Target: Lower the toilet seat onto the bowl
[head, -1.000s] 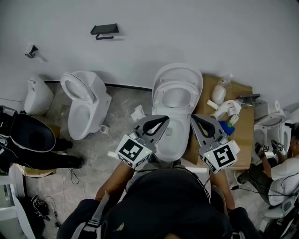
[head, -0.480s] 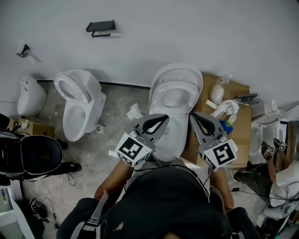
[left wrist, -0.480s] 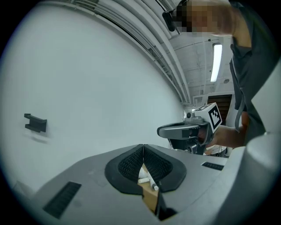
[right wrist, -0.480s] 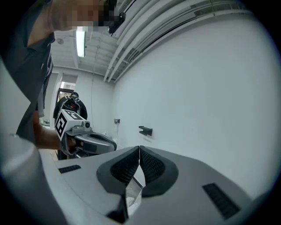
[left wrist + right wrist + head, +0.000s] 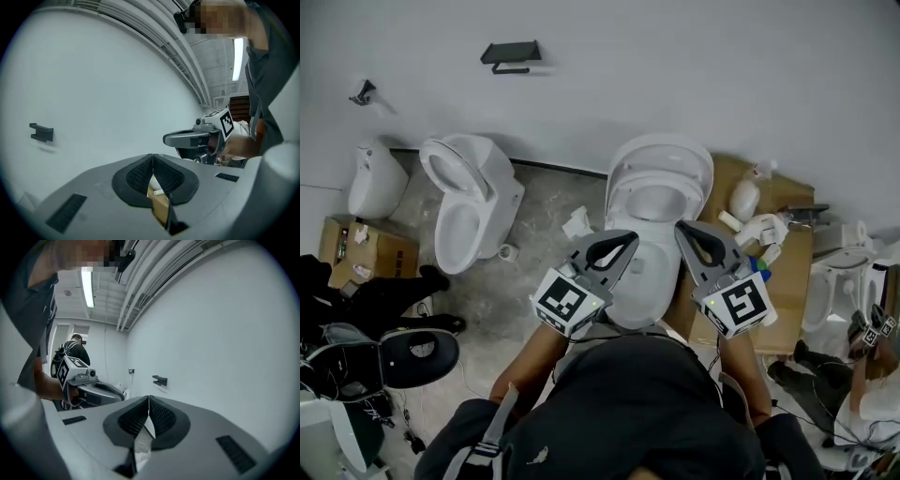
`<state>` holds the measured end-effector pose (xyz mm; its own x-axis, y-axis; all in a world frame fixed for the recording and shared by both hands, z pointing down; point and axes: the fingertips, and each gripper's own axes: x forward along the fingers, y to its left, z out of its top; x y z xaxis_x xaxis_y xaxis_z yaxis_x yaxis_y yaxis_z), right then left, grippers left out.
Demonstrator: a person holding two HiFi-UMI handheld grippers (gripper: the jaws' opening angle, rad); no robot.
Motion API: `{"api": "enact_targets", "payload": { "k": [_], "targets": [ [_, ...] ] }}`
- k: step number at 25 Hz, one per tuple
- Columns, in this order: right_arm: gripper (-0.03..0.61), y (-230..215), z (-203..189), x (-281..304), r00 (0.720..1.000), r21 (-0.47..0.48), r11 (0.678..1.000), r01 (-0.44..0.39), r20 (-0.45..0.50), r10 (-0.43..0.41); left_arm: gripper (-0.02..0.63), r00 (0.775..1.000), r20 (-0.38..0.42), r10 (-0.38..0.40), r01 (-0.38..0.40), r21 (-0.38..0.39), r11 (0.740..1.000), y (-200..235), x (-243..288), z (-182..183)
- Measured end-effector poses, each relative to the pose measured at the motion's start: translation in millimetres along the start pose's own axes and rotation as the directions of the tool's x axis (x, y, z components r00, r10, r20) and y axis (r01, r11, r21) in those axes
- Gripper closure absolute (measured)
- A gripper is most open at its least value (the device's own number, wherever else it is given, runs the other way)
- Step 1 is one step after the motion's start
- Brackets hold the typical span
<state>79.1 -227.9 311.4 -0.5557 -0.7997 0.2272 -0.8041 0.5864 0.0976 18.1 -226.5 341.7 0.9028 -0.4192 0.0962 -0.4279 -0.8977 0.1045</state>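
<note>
The toilet seat (image 5: 630, 187) stands raised, leaning back toward the wall behind the bowl (image 5: 649, 281) of the middle toilet, so by my reckoning nothing of the lowering is done yet. What is left is the reach to the rim, the tip forward and the easing down.

I hold both tools out in front of me, pointing roughly level toward the wall. My left gripper (image 5: 623, 242) sits above the bowl's left edge and my right gripper (image 5: 686, 232) above its right edge, beside the cardboard (image 5: 787, 272). Both are short of the seat and touch nothing. The jaws of each are pressed together, with nothing caught between the pads.
</note>
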Motion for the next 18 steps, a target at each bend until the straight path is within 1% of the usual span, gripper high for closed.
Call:
{"api": "enact_targets", "payload": {
  "k": [6, 11, 14, 18],
  "targets": [
    [0.570, -21, -9, -7, 0.999, -0.003, 0.999, -0.050, 0.002, 0.050, 0.609, 0.999, -0.013, 0.041, -0.041, 0.004, 0.999, -11, 20, -2],
    [0.569, -40, -33, -9, 0.997, -0.005, 0.997, -0.076, -0.012, 0.075, 0.607, 0.996, -0.024, 0.083, -0.083, 0.017, 0.996, -17, 34, -10],
    [0.569, -43, -47, -4, 0.996, 0.011, 0.996, -0.086, -0.032, 0.086, 0.609, 0.994, -0.046, 0.099, -0.099, 0.001, 0.995, -19, 31, -19],
    [0.569, -53, -60, 11, 0.995, 0.025, 0.996, -0.080, -0.058, 0.082, 0.609, 0.993, -0.077, 0.090, -0.093, -0.031, 0.995, -9, 33, -32]
  ]
}}
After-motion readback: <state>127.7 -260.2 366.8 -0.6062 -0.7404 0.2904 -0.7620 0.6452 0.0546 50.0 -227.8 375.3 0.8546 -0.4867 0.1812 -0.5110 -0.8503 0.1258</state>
